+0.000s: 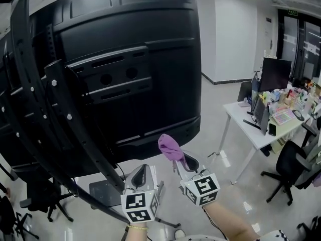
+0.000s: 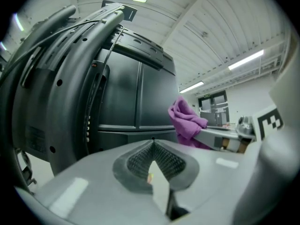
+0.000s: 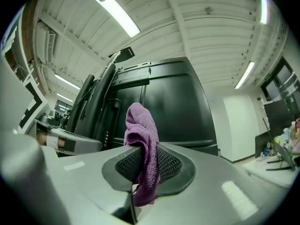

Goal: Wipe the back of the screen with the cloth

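- While the purple cloth (image 3: 140, 125) stands pinched between its jaws, the right gripper (image 3: 145, 165) is clamped tight on the fabric, with a tuft poking up past the tips.
- The left gripper (image 2: 152, 161) has its jaws pressed together with nothing between them, just beside the right one.
- The cloth is near the lower edge of the screen (image 1: 140, 59), facing its black back panel, and looks apart from it.
- My read: the cloth is secured, but no wiping contact shows, so the whole back panel is left to do.
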`<state>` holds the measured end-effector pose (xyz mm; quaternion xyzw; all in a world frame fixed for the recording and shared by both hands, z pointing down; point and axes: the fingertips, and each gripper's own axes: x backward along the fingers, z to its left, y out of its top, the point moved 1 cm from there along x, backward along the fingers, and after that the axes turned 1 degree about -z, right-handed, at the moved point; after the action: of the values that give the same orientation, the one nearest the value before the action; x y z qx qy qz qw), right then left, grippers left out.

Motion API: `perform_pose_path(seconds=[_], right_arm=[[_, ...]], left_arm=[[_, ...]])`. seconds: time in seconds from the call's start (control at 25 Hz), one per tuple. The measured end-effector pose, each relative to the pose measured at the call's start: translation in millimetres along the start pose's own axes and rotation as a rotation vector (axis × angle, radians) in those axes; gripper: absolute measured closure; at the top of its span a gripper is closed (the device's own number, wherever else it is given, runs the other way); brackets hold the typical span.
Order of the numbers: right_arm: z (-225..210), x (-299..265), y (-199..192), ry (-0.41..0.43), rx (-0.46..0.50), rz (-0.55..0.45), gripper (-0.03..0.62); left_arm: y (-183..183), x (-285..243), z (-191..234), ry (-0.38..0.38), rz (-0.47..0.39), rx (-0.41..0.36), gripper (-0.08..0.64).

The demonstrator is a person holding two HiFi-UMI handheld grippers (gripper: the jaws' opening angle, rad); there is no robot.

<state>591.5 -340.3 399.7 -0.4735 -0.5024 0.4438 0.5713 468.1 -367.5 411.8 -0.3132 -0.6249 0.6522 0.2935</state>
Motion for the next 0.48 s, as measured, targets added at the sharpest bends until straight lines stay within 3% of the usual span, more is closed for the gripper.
perform_pose_path(seconds=[0.2,0.48], right_arm=[[7,24,-15,-0.029,-0.056,0.029,0.545],[9,35,-11,-0.035,-0.053,0.027,0.545]], left_arm=[[-12,11,-6,0.001,0.014,0.017,0.552],[-11,17,-8,0.000,0.015,0.016,0.552]])
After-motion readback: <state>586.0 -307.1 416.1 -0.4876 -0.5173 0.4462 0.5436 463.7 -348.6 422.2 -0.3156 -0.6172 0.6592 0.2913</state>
